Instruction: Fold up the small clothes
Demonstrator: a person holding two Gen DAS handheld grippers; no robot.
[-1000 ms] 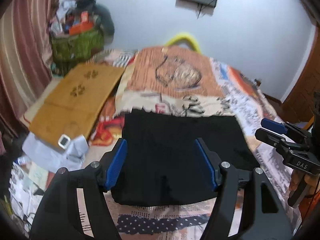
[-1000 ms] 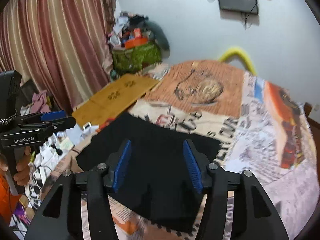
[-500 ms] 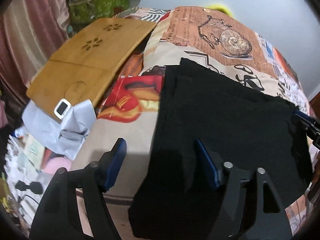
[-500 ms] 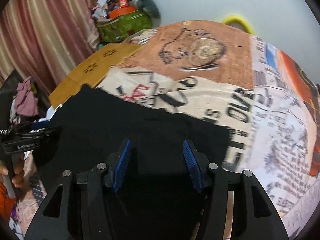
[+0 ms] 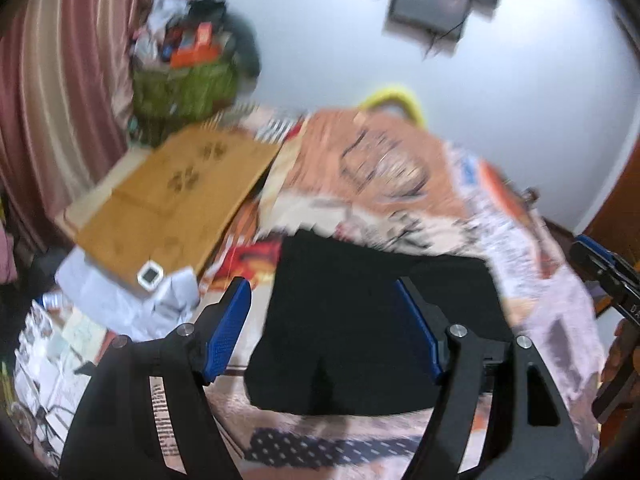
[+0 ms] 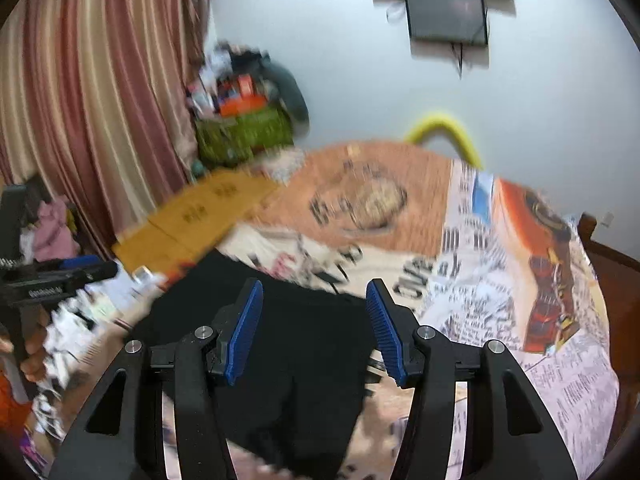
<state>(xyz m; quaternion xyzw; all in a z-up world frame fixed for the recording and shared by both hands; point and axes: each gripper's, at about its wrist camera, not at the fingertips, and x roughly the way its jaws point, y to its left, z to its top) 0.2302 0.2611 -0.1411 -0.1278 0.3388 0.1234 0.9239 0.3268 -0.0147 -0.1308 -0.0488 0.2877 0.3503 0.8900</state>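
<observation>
A small black garment [image 5: 360,320] lies flat on the patterned bedspread [image 5: 400,184]; it also shows in the right wrist view [image 6: 288,344]. My left gripper [image 5: 324,300] is open and empty, raised above the garment's near left part. My right gripper [image 6: 314,304] is open and empty, held above the garment's right side. The right gripper shows at the right edge of the left wrist view [image 5: 600,268], and the left gripper at the left edge of the right wrist view [image 6: 60,276]. Both views are motion-blurred.
A wooden lap tray [image 5: 176,196] lies to the left of the bed, with a small white device [image 5: 150,274] and pale cloth [image 5: 120,300] at its near end. A green basket of clutter [image 5: 184,80] stands by the striped curtain [image 6: 80,100]. A screen [image 6: 444,8] hangs on the wall.
Both grippers dipped low over the black garment half a second ago and have now lifted back up and away, still open and empty. The garment lies flat as before.
</observation>
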